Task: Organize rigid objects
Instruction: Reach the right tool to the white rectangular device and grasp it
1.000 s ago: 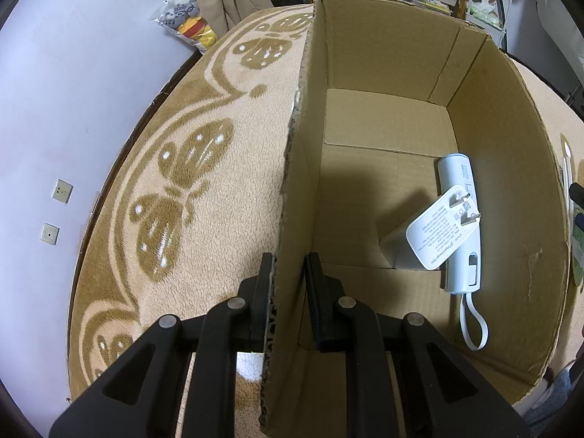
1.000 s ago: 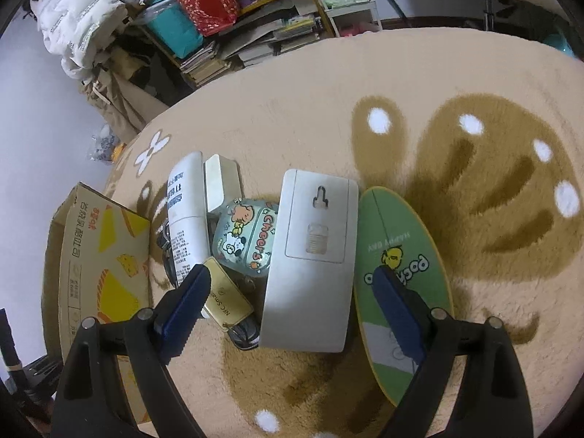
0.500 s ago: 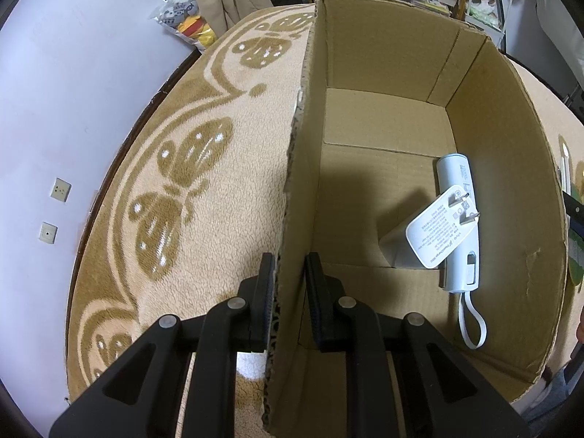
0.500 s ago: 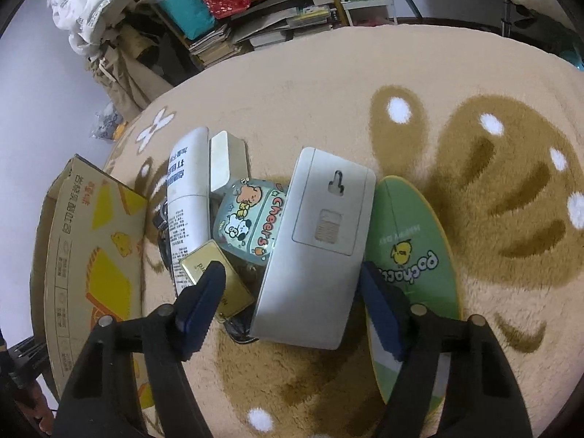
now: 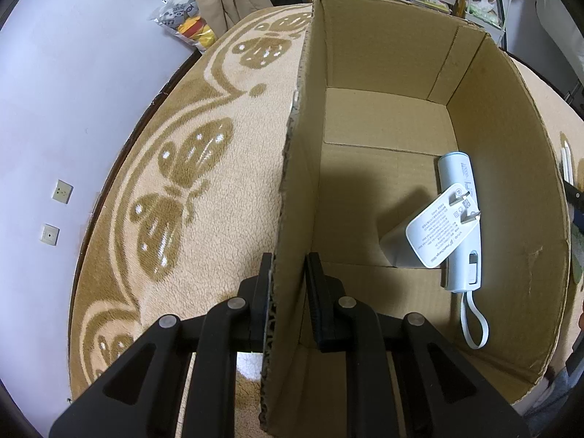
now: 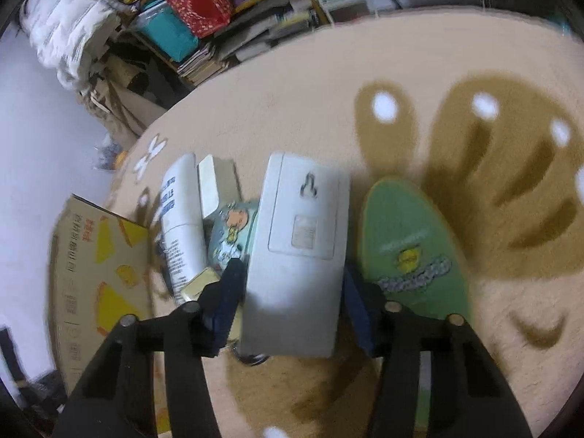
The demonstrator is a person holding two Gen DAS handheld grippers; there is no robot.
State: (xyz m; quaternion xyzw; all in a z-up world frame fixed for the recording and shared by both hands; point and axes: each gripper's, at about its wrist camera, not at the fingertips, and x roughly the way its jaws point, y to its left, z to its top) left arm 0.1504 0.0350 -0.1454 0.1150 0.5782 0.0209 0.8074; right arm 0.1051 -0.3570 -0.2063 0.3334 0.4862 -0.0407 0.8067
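My left gripper (image 5: 288, 259) is shut on the left wall of an open cardboard box (image 5: 511, 168), one finger outside and one inside. On the box floor a white plug charger (image 5: 434, 233) leans on a white power bank (image 5: 461, 219) with a strap. In the blurred right wrist view, my right gripper (image 6: 292, 270) has its fingers against both long sides of a flat white rectangular device (image 6: 299, 241) on the carpet. A green oval board (image 6: 408, 252) lies to its right. A cartoon tin (image 6: 230, 233), white tube (image 6: 180, 226) and gold case (image 6: 199, 284) lie to its left.
The box's printed outer side (image 6: 95, 277) stands left of the pile. A small beige box (image 6: 213, 186) lies behind the tin. Cluttered shelves (image 6: 219, 36) and a white coat (image 6: 73, 36) line the far edge of the patterned carpet (image 5: 204, 189). A toy bag (image 5: 186, 18) sits by the wall.
My right gripper has moved forward and down onto the white device and its fingers have narrowed from wide apart to the device's sides. The left gripper and the box have stayed put.
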